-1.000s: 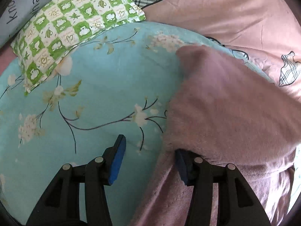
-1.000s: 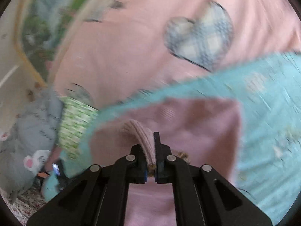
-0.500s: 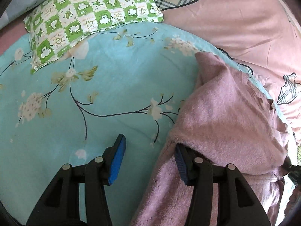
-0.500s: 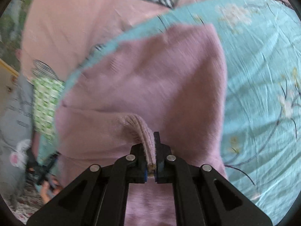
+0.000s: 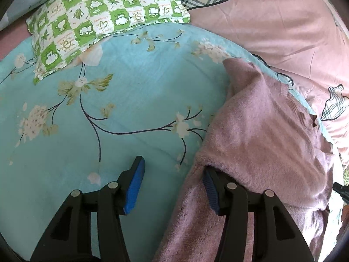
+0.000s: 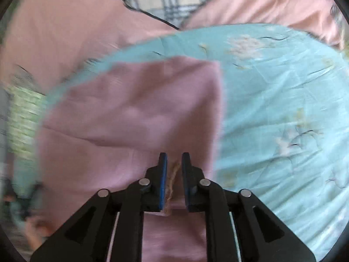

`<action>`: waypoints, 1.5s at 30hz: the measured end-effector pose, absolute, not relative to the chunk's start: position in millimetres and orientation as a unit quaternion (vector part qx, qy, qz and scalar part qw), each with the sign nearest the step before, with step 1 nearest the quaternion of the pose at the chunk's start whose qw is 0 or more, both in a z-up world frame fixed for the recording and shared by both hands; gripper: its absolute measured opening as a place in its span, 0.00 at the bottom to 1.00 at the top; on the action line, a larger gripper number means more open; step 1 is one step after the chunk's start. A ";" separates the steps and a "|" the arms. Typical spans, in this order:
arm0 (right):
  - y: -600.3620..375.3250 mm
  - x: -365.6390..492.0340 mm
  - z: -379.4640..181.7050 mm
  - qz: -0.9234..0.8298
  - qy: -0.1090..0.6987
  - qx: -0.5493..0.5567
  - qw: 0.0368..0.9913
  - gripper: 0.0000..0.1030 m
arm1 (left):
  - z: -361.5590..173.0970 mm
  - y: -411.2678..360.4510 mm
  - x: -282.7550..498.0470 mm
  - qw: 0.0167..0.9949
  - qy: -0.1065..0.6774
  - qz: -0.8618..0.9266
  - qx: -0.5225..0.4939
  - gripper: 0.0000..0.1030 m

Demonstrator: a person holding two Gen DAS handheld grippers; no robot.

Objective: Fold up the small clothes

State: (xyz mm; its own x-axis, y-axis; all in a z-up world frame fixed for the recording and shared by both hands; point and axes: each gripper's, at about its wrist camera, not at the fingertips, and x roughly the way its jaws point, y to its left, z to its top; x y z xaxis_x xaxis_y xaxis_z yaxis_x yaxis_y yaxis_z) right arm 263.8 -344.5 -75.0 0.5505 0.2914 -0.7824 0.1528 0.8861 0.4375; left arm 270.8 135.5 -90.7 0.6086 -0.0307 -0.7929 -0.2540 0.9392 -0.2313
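A pink fleece garment (image 5: pixel 261 135) lies folded over once on the turquoise floral sheet (image 5: pixel 122 100). The left gripper (image 5: pixel 172 183) gapes wide; the right gripper (image 6: pixel 174 170) stands slightly parted, holding nothing. More folding probably remains.

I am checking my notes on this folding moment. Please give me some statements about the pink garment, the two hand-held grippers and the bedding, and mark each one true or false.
1. The left hand-held gripper is open. True.
2. The pink fuzzy garment lies on a turquoise floral blanket. True.
3. The right hand-held gripper is clamped tight on a fold of the garment. False: its jaws stand slightly apart, with only a brownish edge strip between them.
4. The green checked pillow lies on top of the garment. False: it rests on the blanket's far corner, apart from the garment.
5. One finger of the left hand-held gripper is partly under the garment's edge. True.
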 end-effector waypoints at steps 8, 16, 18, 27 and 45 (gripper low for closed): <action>-295.6 250.1 -81.5 0.094 0.471 0.215 0.850 0.26 | -92.1 139.6 268.6 0.883 0.432 0.057 -0.177 0.53; -152.2 305.2 24.3 0.261 0.386 0.152 0.872 0.41 | -95.6 133.3 260.4 0.893 0.416 0.057 -0.163 0.54; -110.6 329.7 41.1 0.306 0.376 0.134 0.864 0.43 | -96.5 134.8 259.2 0.894 0.413 0.052 -0.166 0.54; 47.9 411.6 30.5 0.273 0.459 -0.093 0.840 0.58 | -100.0 138.9 257.5 0.898 0.401 0.039 -0.178 0.57; -79.3 389.7 3.4 0.325 0.351 0.259 0.839 0.22 | -98.3 158.9 234.7 0.889 0.399 0.026 -0.224 0.56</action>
State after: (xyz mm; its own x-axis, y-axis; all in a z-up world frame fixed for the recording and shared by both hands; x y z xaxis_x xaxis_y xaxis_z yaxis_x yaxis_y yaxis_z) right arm 389.7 -79.3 3.4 0.5426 0.7271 -0.4206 -0.3639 0.6548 0.6624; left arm 234.7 158.9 -98.3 0.6809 -0.1324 -0.7203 -0.2242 0.8986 -0.3771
